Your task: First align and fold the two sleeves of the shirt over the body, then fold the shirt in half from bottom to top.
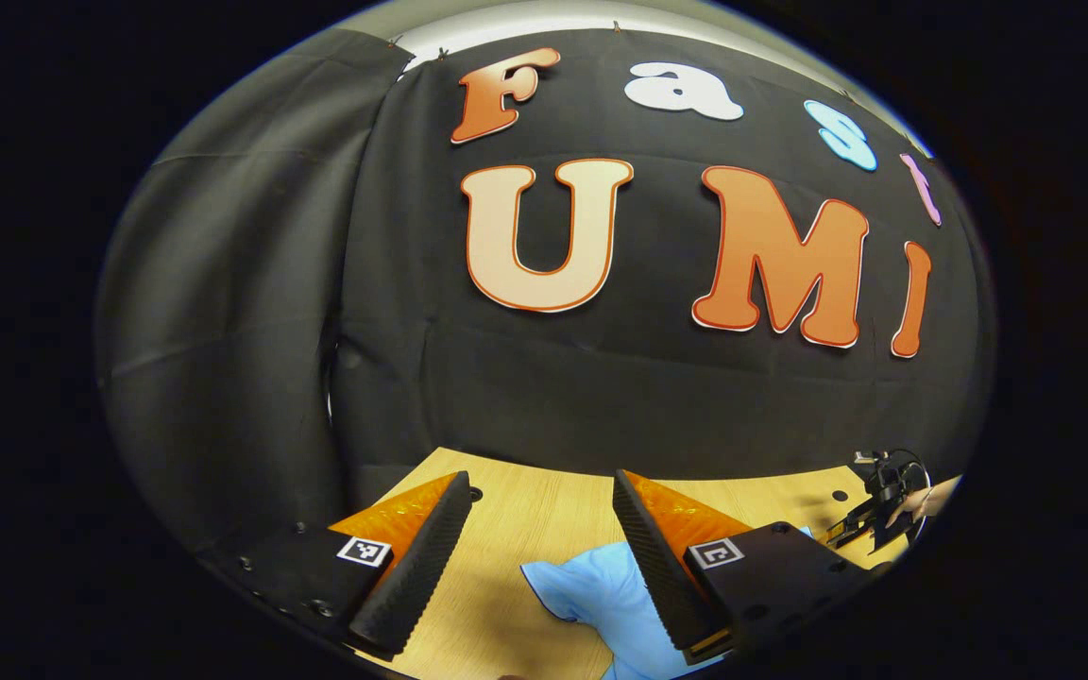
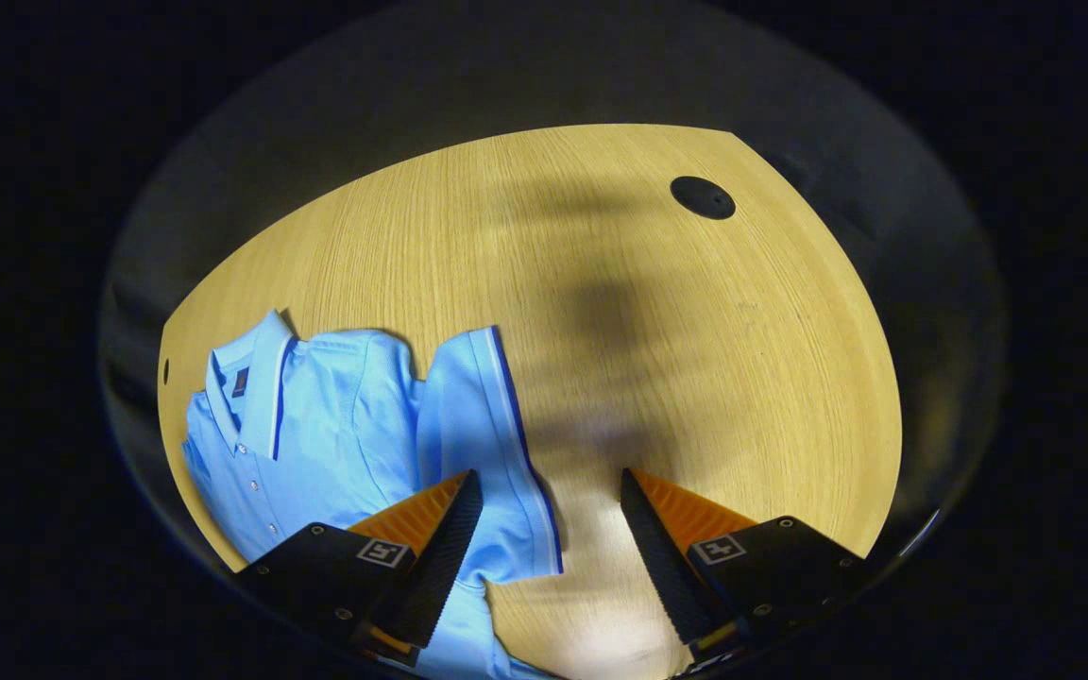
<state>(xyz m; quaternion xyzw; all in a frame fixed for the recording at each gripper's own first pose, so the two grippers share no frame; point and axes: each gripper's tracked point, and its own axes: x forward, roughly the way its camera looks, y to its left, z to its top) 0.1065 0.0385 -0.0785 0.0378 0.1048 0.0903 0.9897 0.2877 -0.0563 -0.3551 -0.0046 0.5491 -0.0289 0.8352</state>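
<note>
A light blue polo shirt lies flat on the wooden table, collar toward the far left of the right gripper view. One short sleeve with a dark-edged cuff spreads out to the right of the body. My right gripper hovers open above that sleeve's cuff, with nothing between its fingers. In the left gripper view, my left gripper stands open just over the table, with a corner of the blue shirt beside its right finger. The other gripper, held by a hand, shows far right.
A round black hole sits in the table's far right part. The black booth wall rises right behind the table's far edge. Bare wood stretches to the right of the shirt.
</note>
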